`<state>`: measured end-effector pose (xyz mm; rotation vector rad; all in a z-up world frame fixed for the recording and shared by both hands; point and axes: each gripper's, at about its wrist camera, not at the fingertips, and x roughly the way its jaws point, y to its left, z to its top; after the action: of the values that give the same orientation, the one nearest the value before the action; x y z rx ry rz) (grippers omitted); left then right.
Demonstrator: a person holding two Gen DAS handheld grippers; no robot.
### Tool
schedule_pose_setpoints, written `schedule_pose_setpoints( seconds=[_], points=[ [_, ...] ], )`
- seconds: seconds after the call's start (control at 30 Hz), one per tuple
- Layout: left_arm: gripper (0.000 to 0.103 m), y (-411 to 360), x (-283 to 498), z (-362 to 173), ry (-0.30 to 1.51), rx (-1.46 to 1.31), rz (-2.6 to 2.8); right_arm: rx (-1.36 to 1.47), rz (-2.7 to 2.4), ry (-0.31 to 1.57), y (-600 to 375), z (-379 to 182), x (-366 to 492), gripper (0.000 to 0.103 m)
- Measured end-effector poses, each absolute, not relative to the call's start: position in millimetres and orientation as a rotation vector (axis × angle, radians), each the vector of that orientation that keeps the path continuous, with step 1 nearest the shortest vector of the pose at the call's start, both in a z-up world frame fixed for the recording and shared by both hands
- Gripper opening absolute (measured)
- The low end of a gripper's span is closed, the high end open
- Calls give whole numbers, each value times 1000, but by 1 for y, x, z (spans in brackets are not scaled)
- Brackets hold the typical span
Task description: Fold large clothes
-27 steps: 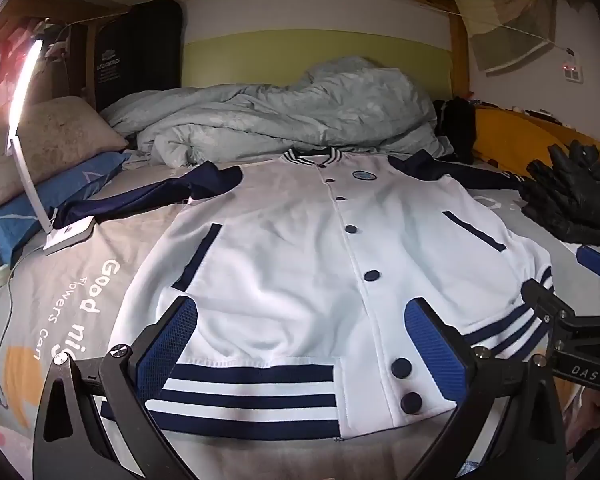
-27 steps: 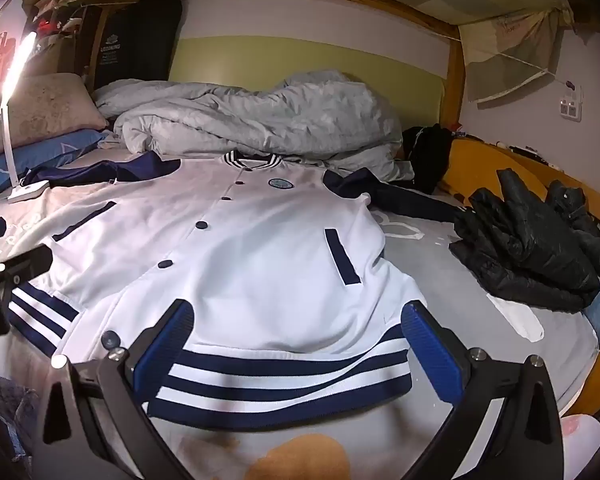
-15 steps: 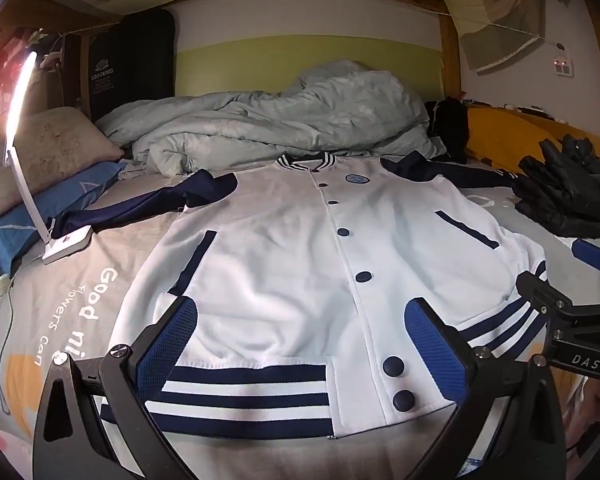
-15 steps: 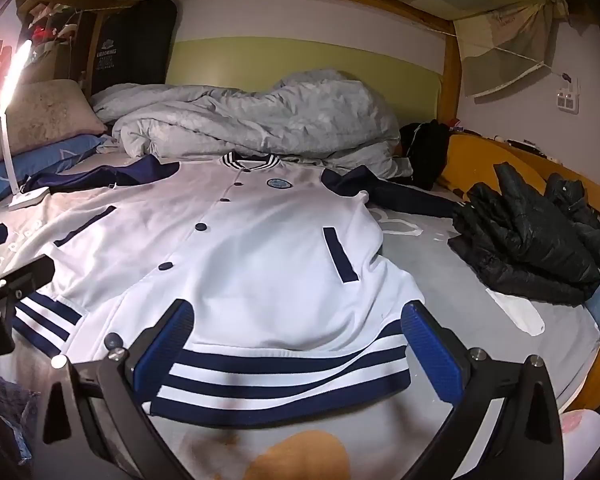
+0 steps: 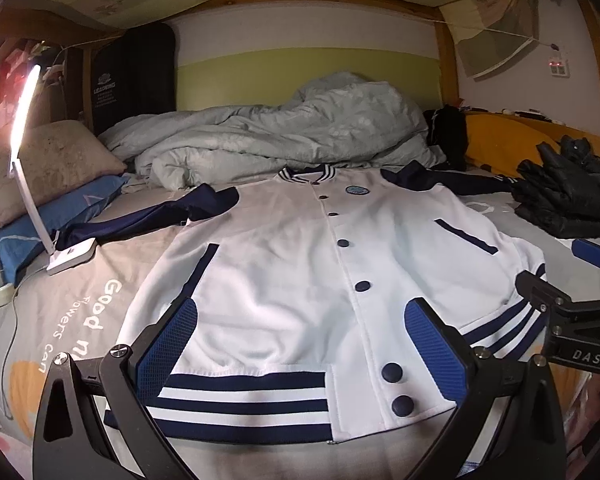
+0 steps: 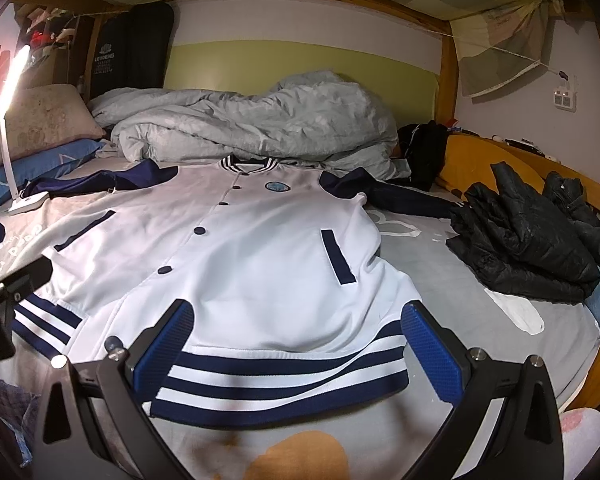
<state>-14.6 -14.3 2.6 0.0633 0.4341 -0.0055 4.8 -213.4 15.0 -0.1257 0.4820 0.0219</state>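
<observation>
Bedding fills the background behind a white varsity jacket (image 5: 300,264) spread flat, buttoned, sleeves out. Left view: left gripper (image 5: 300,356), wide open and empty, has edged back from the hem at 6 o'clock. Right view: right gripper (image 6: 298,354), equally open and empty, hovers unchanged; folding hasn't begun.

Your left wrist camera sits low at the hem end of the jacket (image 5: 284,280), close over its striped band, looking along the fingers (image 5: 168,344) up the button line toward the collar. Your right wrist camera takes the same low, close stance at that hem, set further toward the jacket's pocket side nearest the black coat (image 6: 520,240), also facing the collar. Both views share the whole jacket front, the rumpled duvet (image 5: 280,140) beyond its collar, and the lamp (image 6: 12,80) off its far sleeve.
</observation>
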Motion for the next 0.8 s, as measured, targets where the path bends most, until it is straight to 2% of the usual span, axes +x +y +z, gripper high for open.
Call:
schedule_pose_setpoints(
  seconds=[0.8],
  points=[
    [103, -12, -17, 5, 409, 24, 4, -123, 26, 484, -217, 16, 3, 103]
  ],
)
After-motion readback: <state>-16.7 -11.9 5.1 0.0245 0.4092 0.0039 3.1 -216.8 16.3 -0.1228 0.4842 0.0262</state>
